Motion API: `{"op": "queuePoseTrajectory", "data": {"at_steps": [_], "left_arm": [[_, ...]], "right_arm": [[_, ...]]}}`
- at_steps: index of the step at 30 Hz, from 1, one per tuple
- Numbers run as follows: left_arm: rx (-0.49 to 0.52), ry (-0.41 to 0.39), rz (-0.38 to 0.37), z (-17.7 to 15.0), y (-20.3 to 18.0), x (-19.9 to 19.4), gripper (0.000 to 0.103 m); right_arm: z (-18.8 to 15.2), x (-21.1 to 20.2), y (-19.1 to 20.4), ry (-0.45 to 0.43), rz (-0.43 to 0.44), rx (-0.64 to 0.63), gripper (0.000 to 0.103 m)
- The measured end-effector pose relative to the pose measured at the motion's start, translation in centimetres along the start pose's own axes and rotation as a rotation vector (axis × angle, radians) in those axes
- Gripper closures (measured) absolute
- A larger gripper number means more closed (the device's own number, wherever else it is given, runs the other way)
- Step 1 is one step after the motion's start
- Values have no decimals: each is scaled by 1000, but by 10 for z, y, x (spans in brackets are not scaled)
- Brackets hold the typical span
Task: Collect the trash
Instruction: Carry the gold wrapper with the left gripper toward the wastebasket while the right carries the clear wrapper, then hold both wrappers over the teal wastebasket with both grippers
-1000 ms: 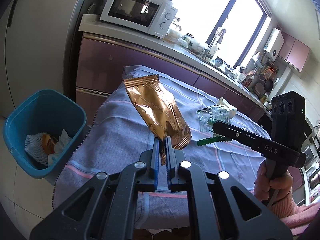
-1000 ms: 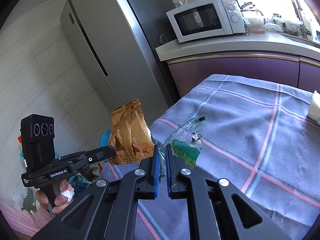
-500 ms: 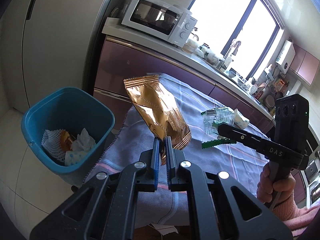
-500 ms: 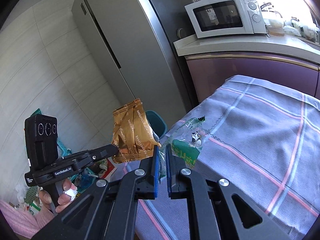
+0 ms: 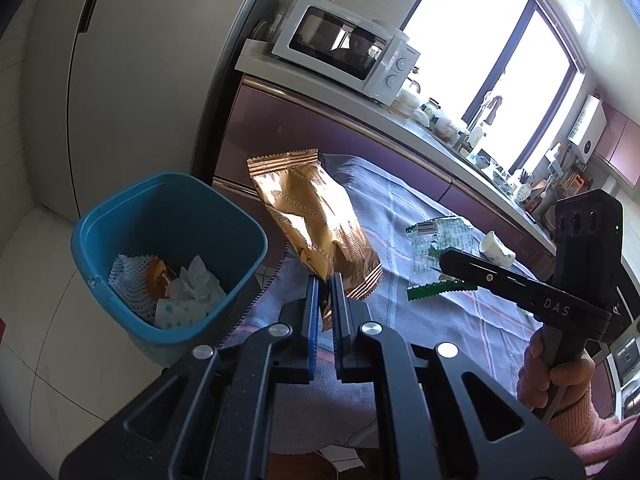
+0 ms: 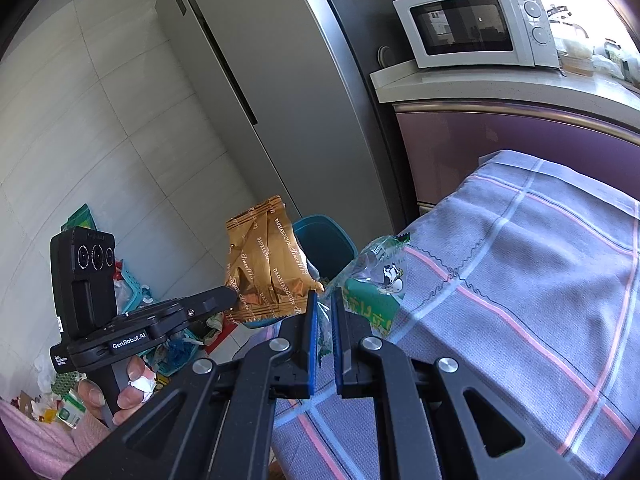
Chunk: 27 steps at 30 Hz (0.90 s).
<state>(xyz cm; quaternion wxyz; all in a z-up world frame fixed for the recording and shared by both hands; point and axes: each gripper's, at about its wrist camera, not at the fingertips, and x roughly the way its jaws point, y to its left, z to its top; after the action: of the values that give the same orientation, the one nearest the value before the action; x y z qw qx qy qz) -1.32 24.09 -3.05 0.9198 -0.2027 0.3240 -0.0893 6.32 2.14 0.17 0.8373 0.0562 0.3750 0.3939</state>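
Pinching the bottom seam of a crinkled gold foil snack wrapper point(image 5: 320, 232), my left gripper point(image 5: 325, 300) is clenched tight on it, and the wrapper stands up out of the blue pads, leaning toward the bin. My right gripper point(image 6: 323, 312) is likewise clamped, on a clear plastic wrapper with green print point(image 6: 374, 280) that sticks up crumpled from between its fingers. From the left wrist view I see that right gripper point(image 5: 450, 258) out to the side, held by a hand point(image 5: 554, 376) in a pink sleeve, its green-edged wrapper point(image 5: 436, 248) hanging over the cloth.

Just below and beside the gold wrapper sits the blue plastic trash bin point(image 5: 120, 216) on the pale tiled floor, already holding white foam netting, crumpled tissue and an orange scrap. The gold wrapper is near the bin's rim but not over its mouth; the corner of the table draped in a lilac checked cloth point(image 5: 404, 208) lies between my grippers and the bin. A small white patterned paper cup point(image 5: 496, 248) lies on its side farther along the cloth.

In the right wrist view, a heap of mixed litter and a turquoise basket point(image 6: 134, 292) clutter the floor behind the left hand point(image 6: 120, 384). Beyond stand a tall grey refrigerator point(image 6: 248, 60), purple cabinets, and a white microwave point(image 5: 348, 48) on the counter below a bright window.
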Motion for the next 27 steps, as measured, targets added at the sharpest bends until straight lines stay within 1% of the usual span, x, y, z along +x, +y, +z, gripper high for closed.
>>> {"op": "queuePoseTrajectory", "data": {"at_steps": [14,27], "left_arm": [[-40,-21,43,3,24,-6,97],[-77,-51,133,8,54,-15,97]], "right_arm": [[14,28,14,35,22,-41,97],[25,52,29,64,55,-77,97]]}}
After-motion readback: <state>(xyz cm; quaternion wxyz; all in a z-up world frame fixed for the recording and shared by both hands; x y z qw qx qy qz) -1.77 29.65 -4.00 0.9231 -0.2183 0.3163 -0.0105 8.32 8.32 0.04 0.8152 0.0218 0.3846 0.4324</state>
